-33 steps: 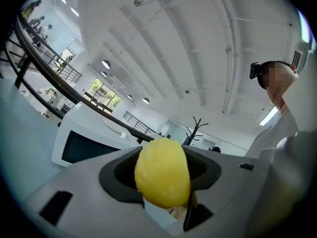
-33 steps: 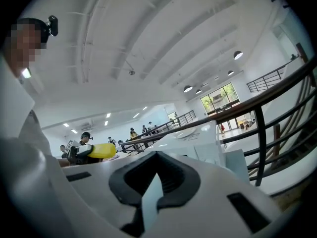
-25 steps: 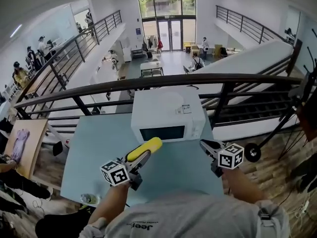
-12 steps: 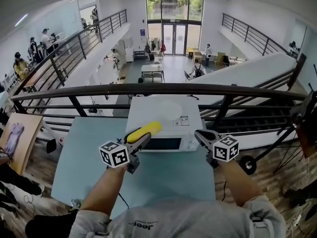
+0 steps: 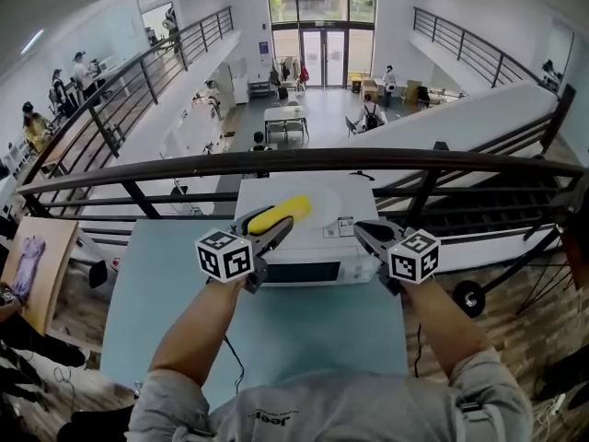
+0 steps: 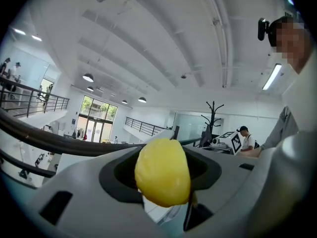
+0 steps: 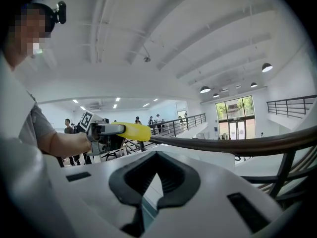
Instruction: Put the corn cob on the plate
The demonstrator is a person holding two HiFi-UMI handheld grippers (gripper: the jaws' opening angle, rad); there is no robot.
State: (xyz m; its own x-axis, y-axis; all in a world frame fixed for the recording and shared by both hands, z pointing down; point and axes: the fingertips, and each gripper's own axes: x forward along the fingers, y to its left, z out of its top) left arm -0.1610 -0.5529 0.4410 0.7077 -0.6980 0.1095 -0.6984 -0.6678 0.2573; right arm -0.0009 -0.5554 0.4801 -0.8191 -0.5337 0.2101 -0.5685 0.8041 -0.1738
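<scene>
My left gripper [image 5: 276, 221] is shut on the yellow corn cob [image 5: 282, 212], which sticks out past the jaw tips. The cob hangs over the top of the white microwave [image 5: 354, 247], near its left half. A pale round plate [image 5: 322, 201] lies faintly visible on the microwave's top, just right of the cob's tip. In the left gripper view the cob [image 6: 162, 171] fills the hollow between the jaws of that gripper [image 6: 161, 185]. My right gripper [image 5: 361, 231] is level with the microwave's right front corner, its jaws [image 7: 154, 182] together with nothing in them. From there the cob [image 7: 132, 131] shows at the left.
The microwave stands at the far edge of a light blue table [image 5: 175, 274]. A dark railing [image 5: 304, 161] runs right behind it, with a drop to a lower floor beyond. A wooden board [image 5: 41, 265] leans at the left.
Both grippers have moved away from me and upward. The cob, earlier in front of the microwave door, now hangs over the microwave's top. The left gripper still holds it.
</scene>
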